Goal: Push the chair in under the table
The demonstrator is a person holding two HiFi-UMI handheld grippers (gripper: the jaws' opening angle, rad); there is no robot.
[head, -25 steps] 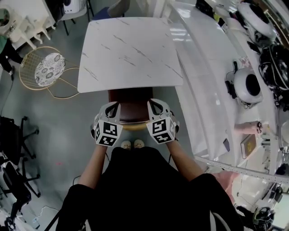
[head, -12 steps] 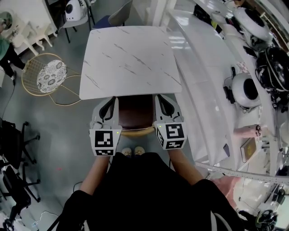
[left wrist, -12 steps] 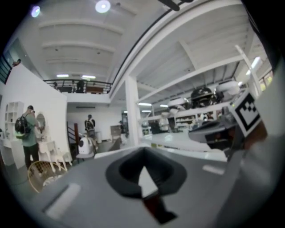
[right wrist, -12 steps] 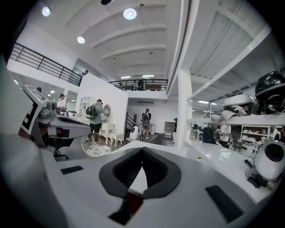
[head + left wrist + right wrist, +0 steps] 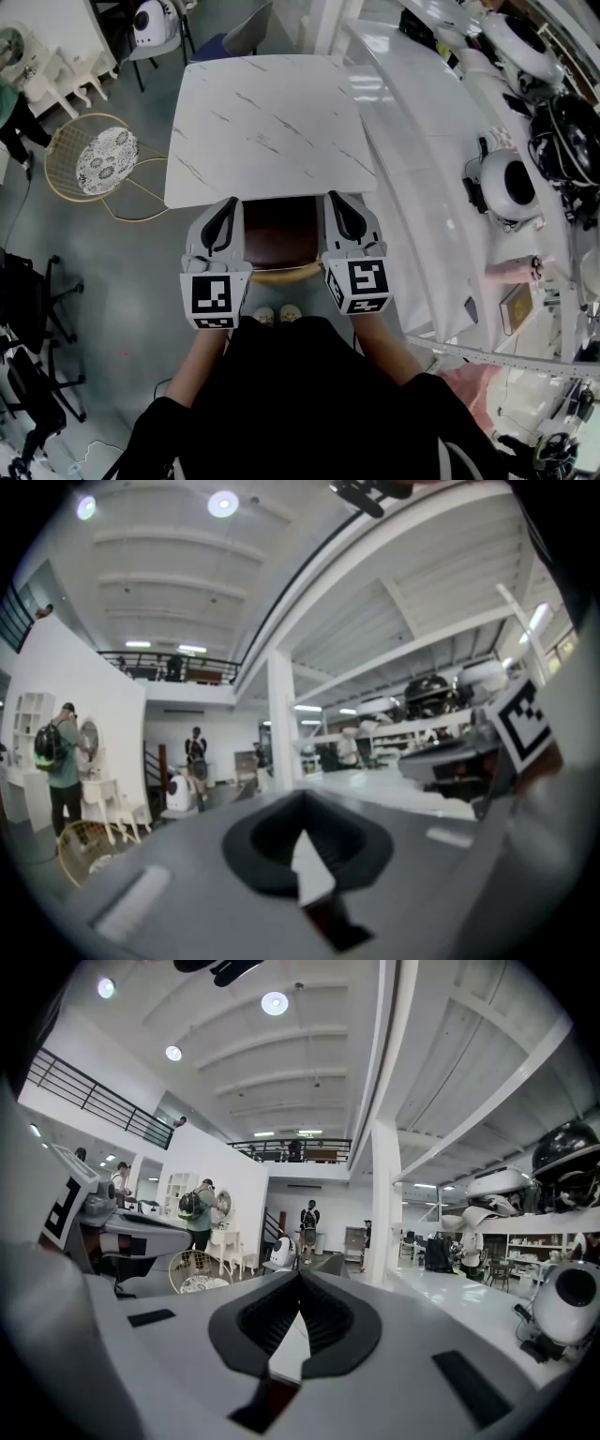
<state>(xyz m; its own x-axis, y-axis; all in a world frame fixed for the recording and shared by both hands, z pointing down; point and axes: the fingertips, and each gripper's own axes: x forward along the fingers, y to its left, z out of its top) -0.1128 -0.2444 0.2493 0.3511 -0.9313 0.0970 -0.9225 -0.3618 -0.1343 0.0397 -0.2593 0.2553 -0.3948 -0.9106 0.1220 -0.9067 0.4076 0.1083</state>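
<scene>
Left tongs (image 5: 229, 204) and right tongs (image 5: 336, 200) are both closed, empty; they flank the brown chair (image 5: 278, 236). Its seat sits partly under the marble tabletop (image 5: 267, 112).

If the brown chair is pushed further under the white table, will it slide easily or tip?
Probably slides: the chair stands on a smooth grey floor. Tipping seems unlikely if pushed evenly on its curved back rail. Its legs are hidden, so catching on the table remains possible.
</scene>
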